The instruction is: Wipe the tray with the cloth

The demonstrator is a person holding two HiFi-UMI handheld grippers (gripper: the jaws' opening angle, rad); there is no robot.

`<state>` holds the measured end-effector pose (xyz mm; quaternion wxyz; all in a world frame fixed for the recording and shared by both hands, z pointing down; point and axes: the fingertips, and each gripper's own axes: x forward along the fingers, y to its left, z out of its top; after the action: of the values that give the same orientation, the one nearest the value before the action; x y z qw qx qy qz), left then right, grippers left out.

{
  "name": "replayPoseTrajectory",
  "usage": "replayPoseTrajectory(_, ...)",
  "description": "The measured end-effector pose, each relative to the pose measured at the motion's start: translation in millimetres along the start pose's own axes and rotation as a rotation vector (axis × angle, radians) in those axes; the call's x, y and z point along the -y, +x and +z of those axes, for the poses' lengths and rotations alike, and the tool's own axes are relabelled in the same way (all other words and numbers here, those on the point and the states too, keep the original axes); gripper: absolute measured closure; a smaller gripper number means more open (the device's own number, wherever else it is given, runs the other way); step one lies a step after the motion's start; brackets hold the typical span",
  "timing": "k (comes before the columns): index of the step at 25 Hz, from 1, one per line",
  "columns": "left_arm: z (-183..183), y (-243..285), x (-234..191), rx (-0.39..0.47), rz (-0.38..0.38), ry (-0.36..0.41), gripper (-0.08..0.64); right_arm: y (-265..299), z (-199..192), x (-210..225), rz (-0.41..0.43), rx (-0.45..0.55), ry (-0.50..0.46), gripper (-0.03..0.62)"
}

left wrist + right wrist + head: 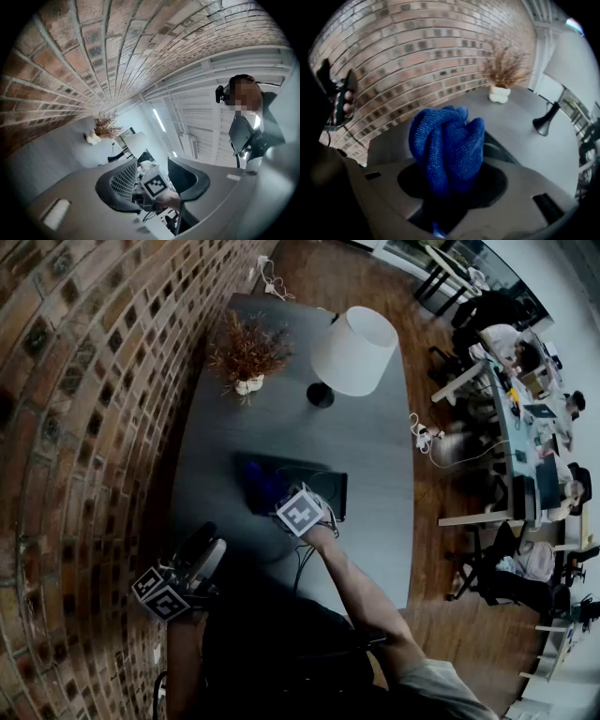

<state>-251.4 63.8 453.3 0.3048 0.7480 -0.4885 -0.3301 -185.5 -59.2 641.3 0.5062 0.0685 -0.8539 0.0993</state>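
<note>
A dark tray lies on the grey table in the head view. At the tray's left end a bunched blue cloth rests on it. My right gripper points steeply down over the tray and is shut on the cloth. In the right gripper view the blue cloth bulges out from between the jaws of the right gripper, and a dark strip of the tray shows behind it. My left gripper is held off the table's left front edge, open and empty. In its own view the left gripper frames the right gripper's marker cube.
A white lamp and a vase of dried plants stand at the table's far end. A brick wall runs along the left. A white cable and plug lie at the table's right edge. Desks with people fill the far right.
</note>
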Motion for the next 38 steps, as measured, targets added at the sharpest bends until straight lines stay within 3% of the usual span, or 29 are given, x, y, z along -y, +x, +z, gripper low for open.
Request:
replayPoseTrajectory(5,-7,3,3,0.002,0.024,-0.002,0.373,-17,18,5,-0.079,0.062,-0.113,0.413)
replayPoseTrajectory(9,-12,13,13,-0.008,0.014,0.003,0.373,-23,-44,24,-0.057,-0.041,-0.093,0.411)
replayPoseTrajectory(10,-13,13,13,-0.013,0.016,0.003,0.373,-34,-64,36,-0.095,-0.061,-0.068,0.411)
replayPoseTrajectory(13,-16,14,9,-0.028,0.020,-0.001,0.373,-79,-121,97,-0.324,-0.163,0.057,0.411)
replayPoseTrajectory(15,-19,16,5,-0.040,0.022,-0.009,0.373,-96,-114,118,-0.407,-0.139,0.077,0.413)
replayPoseTrajectory(17,-22,20,4,-0.052,0.015,-0.015,0.373,-86,-65,107,-0.381,-0.028,0.008,0.413)
replayPoseTrajectory(19,-25,28,9,-0.065,0.000,-0.014,0.373,-55,-11,81,-0.301,0.072,-0.100,0.411)
replayPoseTrajectory(22,-30,40,23,-0.086,-0.019,-0.004,0.373,-10,15,63,-0.213,0.034,-0.201,0.411)
replayPoseTrajectory(24,-31,41,29,-0.100,-0.020,0.012,0.373,-6,1,79,-0.213,0.014,-0.143,0.408)
replayPoseTrajectory(28,-33,34,22,-0.123,0.005,0.007,0.373,-56,-64,153,-0.416,-0.060,-0.004,0.408)
replayPoseTrajectory(30,-38,36,17,-0.139,0.009,-0.004,0.373,-76,-80,175,-0.454,-0.053,0.042,0.407)
replayPoseTrajectory(34,-54,53,18,-0.193,-0.017,-0.001,0.373,-79,-96,132,-0.365,-0.125,-0.050,0.407)
replayPoseTrajectory(36,-64,59,17,-0.222,-0.017,0.004,0.373,-79,-118,85,-0.275,-0.164,-0.085,0.413)
replayPoseTrajectory(38,-74,63,15,-0.253,-0.007,0.007,0.373,-88,-158,41,-0.151,-0.218,-0.042,0.413)
